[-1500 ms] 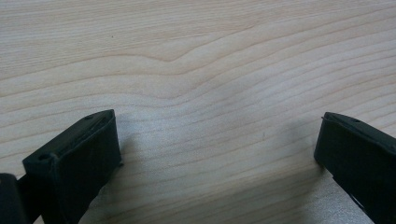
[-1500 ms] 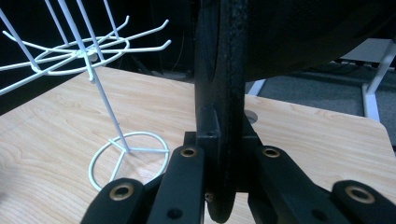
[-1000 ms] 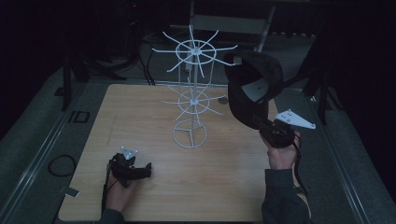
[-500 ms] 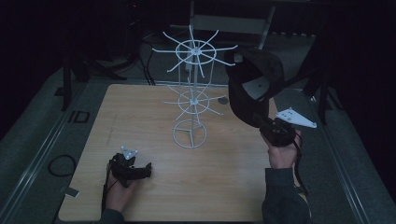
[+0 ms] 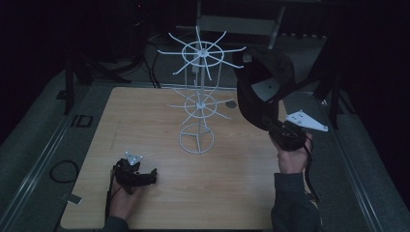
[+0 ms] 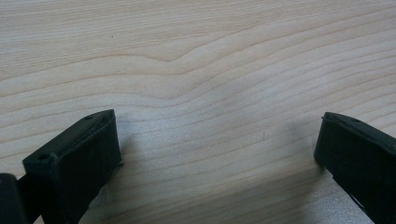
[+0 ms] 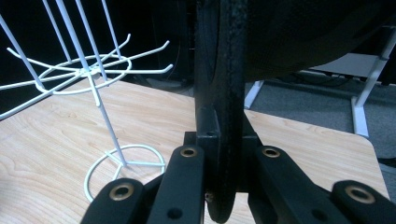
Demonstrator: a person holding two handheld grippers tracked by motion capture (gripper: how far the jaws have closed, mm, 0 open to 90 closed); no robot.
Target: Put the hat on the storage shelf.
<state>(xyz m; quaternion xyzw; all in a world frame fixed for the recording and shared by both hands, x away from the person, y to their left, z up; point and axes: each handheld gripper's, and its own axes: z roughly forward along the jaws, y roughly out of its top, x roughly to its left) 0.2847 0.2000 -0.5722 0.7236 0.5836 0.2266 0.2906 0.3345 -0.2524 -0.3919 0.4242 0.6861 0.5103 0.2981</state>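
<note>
R gripper (image 5: 283, 130) is up off the table at the right side, jaws clamped tight on the brim of a black cap (image 5: 263, 87). In the right gripper view the brim (image 7: 225, 107) runs edge-on, straight up between the two black jaws, w/ the cap's crown bulging off to the upper right. From the high view the cap hangs in the air just right of the white wire rack (image 5: 199, 96), about level w/ the rack's top ring of hooks, close to the hook tips but whether it touches one I can't tell. A pale patch shows inside the cap, prob. a label; too small & dim to read. No brand or writing legible anywhere.

Rack stands on its round wire base near the middle of the wooden table (image 5: 145, 116), two tiers of spokes, all hooks bare.

L gripper (image 5: 140, 176) sits low at the near-left of the table, well apart from the rack. Left gripper view: jaws spread wide, nothing between them, just bare wood grain (image 6: 210, 93) underneath.
</note>
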